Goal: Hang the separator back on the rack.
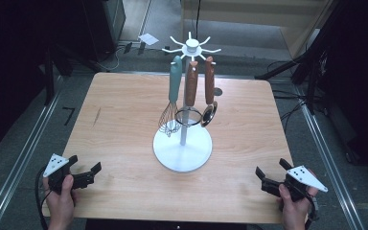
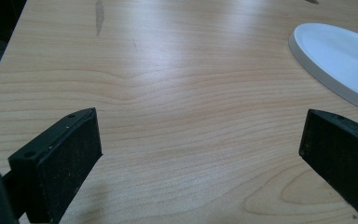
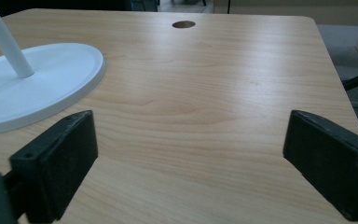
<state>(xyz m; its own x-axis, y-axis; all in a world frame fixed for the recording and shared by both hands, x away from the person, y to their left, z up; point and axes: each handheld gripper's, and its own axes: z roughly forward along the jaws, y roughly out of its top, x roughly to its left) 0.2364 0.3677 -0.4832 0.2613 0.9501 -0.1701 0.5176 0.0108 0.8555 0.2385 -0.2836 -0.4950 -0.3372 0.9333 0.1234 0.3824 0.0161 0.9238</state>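
Currently my left gripper (image 1: 87,168) sits at the near-left corner of the counter (image 1: 124,120), jaws spread wide, nothing between them; in the left gripper view its black pads (image 2: 70,154) frame bare wood grain, with the white base (image 2: 335,56) of the rack off to the upper right, well apart from the jaws; my right gripper (image 1: 271,174) is at the near-right corner, released as well, jaws gaping with nothing in them; in the right gripper view one pad (image 3: 70,144) stands near the rim of the base (image 3: 42,88) but not touching it, and the white pole (image 3: 7,42) rises from the base at a slant in that view; a round hole (image 3: 183,24) shows in the counter further back.

Utensil rack (image 1: 182,143) stands mid-counter, upright, between the two grippers and clear of both; three utensils hang from its top hooks: a whisk (image 1: 173,96) with a teal handle on the left, a brown-handled utensil (image 1: 191,84) in the middle, another brown-handled one (image 1: 209,84) with a dark shiny head on the right; all three hang just beside the pole; a scrap of white paper (image 1: 148,39) lies on the floor beyond the counter.
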